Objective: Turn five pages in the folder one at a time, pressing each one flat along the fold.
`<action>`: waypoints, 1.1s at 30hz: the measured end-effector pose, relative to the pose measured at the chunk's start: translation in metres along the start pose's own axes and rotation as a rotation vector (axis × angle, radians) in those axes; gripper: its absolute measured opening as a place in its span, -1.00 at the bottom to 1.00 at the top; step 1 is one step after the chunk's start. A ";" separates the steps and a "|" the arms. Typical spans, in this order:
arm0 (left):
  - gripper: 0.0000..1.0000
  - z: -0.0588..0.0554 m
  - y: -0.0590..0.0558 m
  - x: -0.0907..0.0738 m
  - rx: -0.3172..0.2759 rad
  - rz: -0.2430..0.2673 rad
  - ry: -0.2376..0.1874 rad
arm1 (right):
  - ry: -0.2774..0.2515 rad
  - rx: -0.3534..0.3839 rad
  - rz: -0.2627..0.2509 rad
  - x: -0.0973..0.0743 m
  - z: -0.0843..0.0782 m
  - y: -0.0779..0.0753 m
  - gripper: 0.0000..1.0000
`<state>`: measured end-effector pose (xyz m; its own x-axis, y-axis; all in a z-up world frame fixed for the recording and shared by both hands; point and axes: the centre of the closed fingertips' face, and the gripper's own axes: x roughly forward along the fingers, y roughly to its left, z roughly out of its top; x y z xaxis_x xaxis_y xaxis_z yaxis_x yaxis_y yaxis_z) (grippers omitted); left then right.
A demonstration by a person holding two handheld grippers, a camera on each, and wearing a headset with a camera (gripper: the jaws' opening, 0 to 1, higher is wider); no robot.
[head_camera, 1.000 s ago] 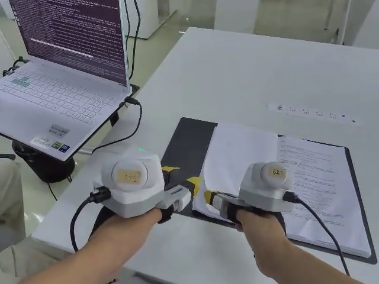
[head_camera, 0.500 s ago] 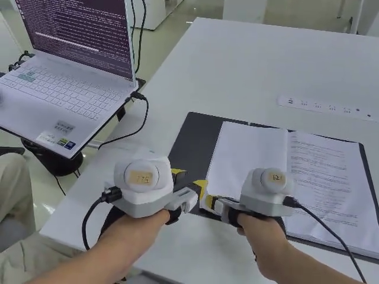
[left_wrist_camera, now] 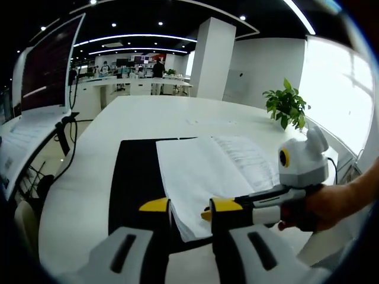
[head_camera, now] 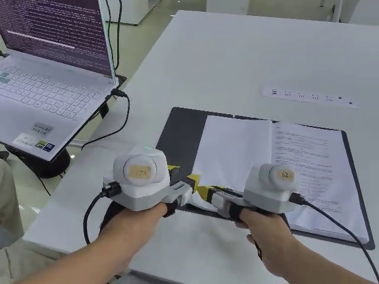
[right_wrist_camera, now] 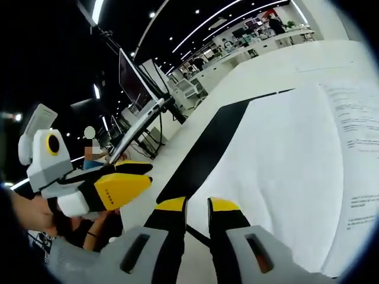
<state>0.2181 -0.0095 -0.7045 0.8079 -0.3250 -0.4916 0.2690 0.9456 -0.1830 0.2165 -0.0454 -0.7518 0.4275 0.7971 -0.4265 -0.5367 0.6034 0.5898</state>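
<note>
Flatter now, thin white page (head_camera: 234,148), corner pinched in right gripper (head_camera: 205,193).

Page print (head_camera: 308,160) and laptop screen (head_camera: 53,29) — unreadable.

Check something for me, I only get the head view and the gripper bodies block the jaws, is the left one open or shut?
Observer: Open. In its own view the left gripper has its jaws wide apart, and the near corner of the white page shows between them.
Operator: And the right one?
Observer: The right gripper has its jaws nearly together, a slim gap left, at the page's near edge. Whether they pinch it, I cannot tell.
</note>
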 end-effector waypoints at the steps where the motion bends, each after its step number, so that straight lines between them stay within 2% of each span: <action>1: -0.53 -0.001 -0.002 0.003 0.005 -0.004 0.002 | -0.013 -0.007 -0.006 -0.004 0.004 -0.004 -0.76; 4: -0.54 -0.010 -0.009 0.017 0.026 -0.012 0.030 | -0.028 -0.026 -0.044 -0.017 0.012 -0.025 -0.78; 7: -0.54 -0.025 -0.015 0.030 0.051 -0.018 0.066 | -0.044 -0.012 -0.066 -0.026 0.018 -0.041 -0.78; 10: -0.57 -0.038 -0.016 0.039 0.081 -0.010 0.093 | -0.063 -0.006 -0.090 -0.036 0.026 -0.058 -0.77; 15: -0.58 -0.055 -0.014 0.047 0.078 0.007 0.130 | -0.070 -0.026 -0.114 -0.044 0.036 -0.076 -0.81; 21: -0.61 -0.072 -0.015 0.050 0.109 0.022 0.168 | -0.080 -0.034 -0.132 -0.046 0.046 -0.095 -0.87; 24: -0.61 -0.073 -0.015 0.050 0.130 0.034 0.157 | -0.076 -0.050 -0.144 -0.043 0.051 -0.106 -0.98; 27: -0.60 -0.074 -0.015 0.049 0.157 0.044 0.140 | -0.082 -0.040 -0.152 -0.040 0.053 -0.114 -1.00; 30: -0.60 -0.074 -0.014 0.048 0.148 0.042 0.117 | -0.086 -0.016 -0.163 -0.036 0.057 -0.124 -1.00; 33: -0.59 -0.073 -0.014 0.050 0.155 0.043 0.113 | -0.096 -0.008 -0.171 -0.034 0.063 -0.131 -1.00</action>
<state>0.2158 -0.0402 -0.7888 0.7589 -0.2753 -0.5901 0.3196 0.9471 -0.0308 0.3175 -0.1530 -0.7712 0.5801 0.6774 -0.4522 -0.4558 0.7301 0.5091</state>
